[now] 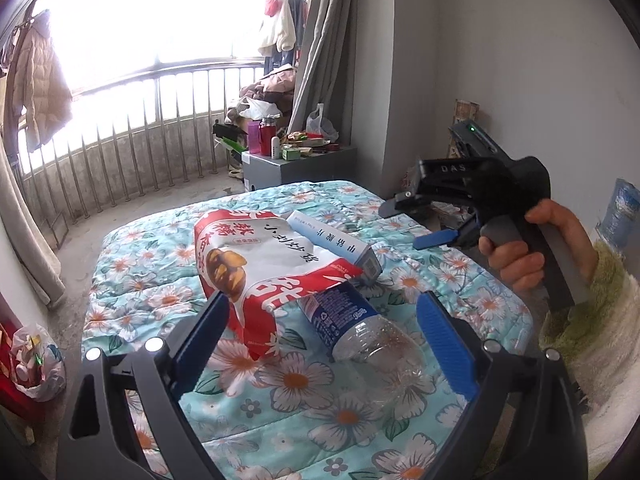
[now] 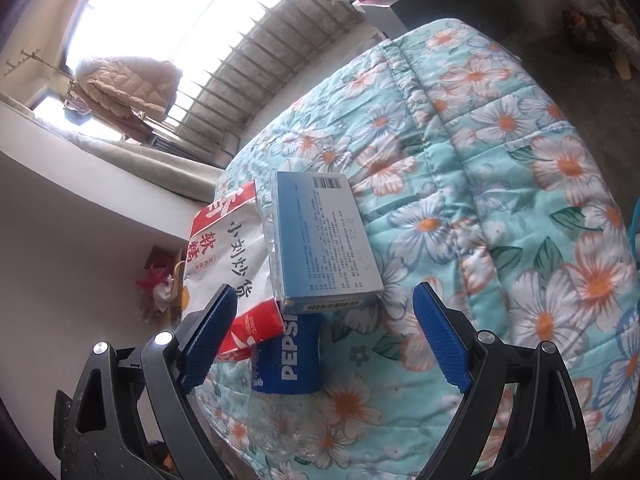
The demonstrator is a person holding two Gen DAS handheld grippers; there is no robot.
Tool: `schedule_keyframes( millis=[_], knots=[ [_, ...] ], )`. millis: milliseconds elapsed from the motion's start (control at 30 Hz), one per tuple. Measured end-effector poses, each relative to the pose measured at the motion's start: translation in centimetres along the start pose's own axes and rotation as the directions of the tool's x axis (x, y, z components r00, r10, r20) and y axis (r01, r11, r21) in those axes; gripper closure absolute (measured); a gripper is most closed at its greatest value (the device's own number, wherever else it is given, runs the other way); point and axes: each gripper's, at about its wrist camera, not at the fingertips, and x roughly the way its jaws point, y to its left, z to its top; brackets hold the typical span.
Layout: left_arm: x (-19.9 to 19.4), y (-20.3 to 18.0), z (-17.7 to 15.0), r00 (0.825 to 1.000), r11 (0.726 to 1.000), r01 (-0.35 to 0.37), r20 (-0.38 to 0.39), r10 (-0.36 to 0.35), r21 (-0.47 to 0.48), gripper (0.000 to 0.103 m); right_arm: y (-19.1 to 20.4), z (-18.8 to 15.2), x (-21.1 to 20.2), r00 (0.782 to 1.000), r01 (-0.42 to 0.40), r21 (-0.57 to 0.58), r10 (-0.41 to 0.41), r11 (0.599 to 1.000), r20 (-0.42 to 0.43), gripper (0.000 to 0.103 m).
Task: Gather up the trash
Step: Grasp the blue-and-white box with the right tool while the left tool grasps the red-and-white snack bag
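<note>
Nearest my left camera lies the clear plastic bottle (image 1: 360,332), on its side on the floral quilt (image 1: 160,264), its blue label turned up; through its clear wall I can make out no liquid, only a crumpled surface. My left gripper (image 1: 324,312) hangs over it with its fingers spread wide, one blue pad on either side of the bottle and touching nothing. The red-and-white snack bag (image 1: 248,264) drapes over the bottle's far end, and a pale blue-and-white carton (image 1: 332,242) lies on top of the bag, tilted. Whether the bag or the carton holds anything I cannot tell: both look closed from here.

From my right camera I see the same pile from the other side: the bottle (image 2: 288,356) with its Pepsi label nearest, the carton (image 2: 320,240) resting above it, the bag (image 2: 228,256) beside it to the left. My right gripper (image 2: 324,316) is also spread open, empty, hovering over the pile; in the left view a hand (image 1: 532,248) grips its handle above the quilt's right edge.

Down on the floor at the left sits a white plastic bag (image 1: 36,364) with crumpled wrappers inside. A grey cabinet (image 1: 296,164) beyond the bed carries bottles and small boxes.
</note>
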Motion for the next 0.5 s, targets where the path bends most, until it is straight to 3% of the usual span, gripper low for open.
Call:
schedule_keyframes(
  millis=[67,200,400,500],
  knots=[
    [0.3,0.3,-0.1,1.000,1.000,-0.014,-0.007,0.014,-0.009,0.011,0.2,0.8,1.0,1.000,0.010,0.003,-0.010,1.000,-0.012,0.016],
    [1.1,2.4,0.5,1.000,0.992,0.000,-0.013,-0.001,-0.125,0.011,0.7,1.9,2.9,0.999,0.027,0.000,-0.027,1.000,-0.041,0.016],
    [4.7,7.7,1.7,0.996,0.918,0.053,-0.044,-0.077,-0.394,0.011,1.6,3.1,5.5,0.996,0.060,-0.014,-0.061,0.998,-0.071,0.015],
    [7.1,9.2,1.7,0.991,0.885,0.055,-0.087,-0.107,-0.461,0.011,1.7,3.4,6.7,0.993,0.068,-0.023,-0.070,0.997,-0.094,0.014]
  ],
)
